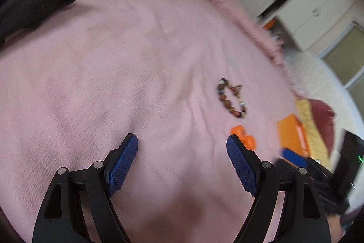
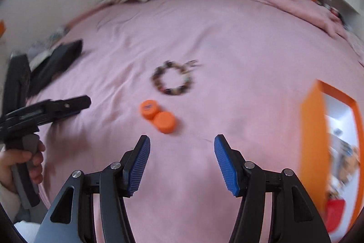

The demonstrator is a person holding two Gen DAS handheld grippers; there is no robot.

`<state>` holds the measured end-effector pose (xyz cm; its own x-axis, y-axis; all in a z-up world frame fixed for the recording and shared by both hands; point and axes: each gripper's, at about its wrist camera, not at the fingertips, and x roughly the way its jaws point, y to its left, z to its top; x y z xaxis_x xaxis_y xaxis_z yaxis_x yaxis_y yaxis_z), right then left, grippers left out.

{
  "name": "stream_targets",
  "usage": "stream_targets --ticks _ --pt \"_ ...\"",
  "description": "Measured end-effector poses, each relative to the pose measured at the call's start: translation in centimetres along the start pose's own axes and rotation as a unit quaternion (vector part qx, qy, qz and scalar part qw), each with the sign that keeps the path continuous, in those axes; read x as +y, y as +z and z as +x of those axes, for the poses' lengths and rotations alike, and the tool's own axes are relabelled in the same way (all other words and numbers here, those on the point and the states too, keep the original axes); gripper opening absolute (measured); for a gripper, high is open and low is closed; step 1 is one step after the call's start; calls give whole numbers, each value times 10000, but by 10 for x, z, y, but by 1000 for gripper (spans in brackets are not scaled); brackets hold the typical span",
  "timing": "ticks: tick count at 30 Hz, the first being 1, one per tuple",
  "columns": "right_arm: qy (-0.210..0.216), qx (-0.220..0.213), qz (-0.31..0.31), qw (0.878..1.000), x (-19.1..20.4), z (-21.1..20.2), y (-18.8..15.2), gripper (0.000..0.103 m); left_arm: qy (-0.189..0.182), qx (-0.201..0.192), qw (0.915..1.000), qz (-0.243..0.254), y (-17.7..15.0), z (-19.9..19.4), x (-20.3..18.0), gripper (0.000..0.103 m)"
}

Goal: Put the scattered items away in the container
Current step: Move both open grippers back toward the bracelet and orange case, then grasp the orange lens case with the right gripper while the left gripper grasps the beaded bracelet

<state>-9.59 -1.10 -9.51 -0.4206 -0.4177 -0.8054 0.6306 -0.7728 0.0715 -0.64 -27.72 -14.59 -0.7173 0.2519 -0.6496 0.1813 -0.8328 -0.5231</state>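
A soft, wrinkled pink bedspread (image 1: 113, 72) fills the left view; the left gripper (image 1: 182, 147) hangs spread and empty, bead bracelet (image 1: 232, 98) ahead. In the right view, the right gripper (image 2: 182, 142) gapes empty toward the smooth orange case (image 2: 158, 116); the orange box (image 2: 314, 140) waits rightward, likely the container.

Left gripper (image 1: 182, 147) with jaws spread wide above a pink bedspread (image 1: 113, 65), on which lie a beaded bracelet (image 1: 232, 98) and, just beside the right blue pad (image 1: 240, 166), an orange double-cap piece (image 1: 246, 138) (partly hidden), with an orange container (image 1: 292, 133) at the bed's edge.
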Motion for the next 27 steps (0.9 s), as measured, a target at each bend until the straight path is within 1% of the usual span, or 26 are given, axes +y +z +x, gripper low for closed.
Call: stream_targets --ticks 2,3,4,5,7,9,10,11,12,13,15,16,18,19,21,22,23,25,27 --pt "-55 12 -130 9999 5 25 6 58 14 -246 9975 655 -17 0 -8 80" --pt "-45 21 -184 9998 6 30 7 58 57 -284 9961 828 -21 1 -11 83" --pt "-26 32 -236 9997 8 33 7 59 124 -266 9955 902 -23 3 -14 84" --pt "-7 42 -288 9996 9 36 7 62 190 -249 9947 975 -24 5 -16 85" --pt "32 63 -392 9992 12 43 7 63 288 -225 9934 1090 -26 8 -20 86" --pt "70 84 -496 9987 14 50 7 51 291 -237 9931 1113 -28 9 -20 87" --pt "89 95 -548 9984 15 53 7 36 301 -231 9930 1115 -28 9 -20 87" --pt "108 105 -600 9981 17 57 7 28 311 -225 9930 1117 -28 9 -20 87" --pt "127 116 -652 9977 18 60 7 27 333 -177 9928 1137 -26 10 -21 88" --pt "144 126 -495 9986 15 58 5 27 363 -102 9924 1170 -22 11 -23 90" --pt "177 146 -77 9997 8 51 2 26 440 109 9908 1273 -12 16 -30 95" --pt "124 127 172 9997 1 45 -2 26 497 195 9897 1326 -7 19 -34 95" --pt "-415 13 723 9965 -16 30 -17 26 503 324 9892 1337 9 30 -42 95" --pt "-670 -26 956 9932 -24 25 -24 26 446 409 9904 1245 20 39 -46 95" --pt "-970 -93 1537 9833 -40 13 -40 26 332 609 9919 1061 40 60 -55 95" --pt "-1108 -127 1832 9767 -47 6 -48 26 294 697 9917 1040 48 69 -61 95" --pt "-1188 -131 1970 9731 -50 3 -53 26 294 754 9906 1105 54 78 -68 95" --pt "-1251 -121 2110 9694 -49 -2 -60 26 415 875 9842 1485 60 98 -89 95" --pt "-1253 -113 2101 9696 -47 -1 -61 26 585 1057 9738 1925 62 119 -110 95"
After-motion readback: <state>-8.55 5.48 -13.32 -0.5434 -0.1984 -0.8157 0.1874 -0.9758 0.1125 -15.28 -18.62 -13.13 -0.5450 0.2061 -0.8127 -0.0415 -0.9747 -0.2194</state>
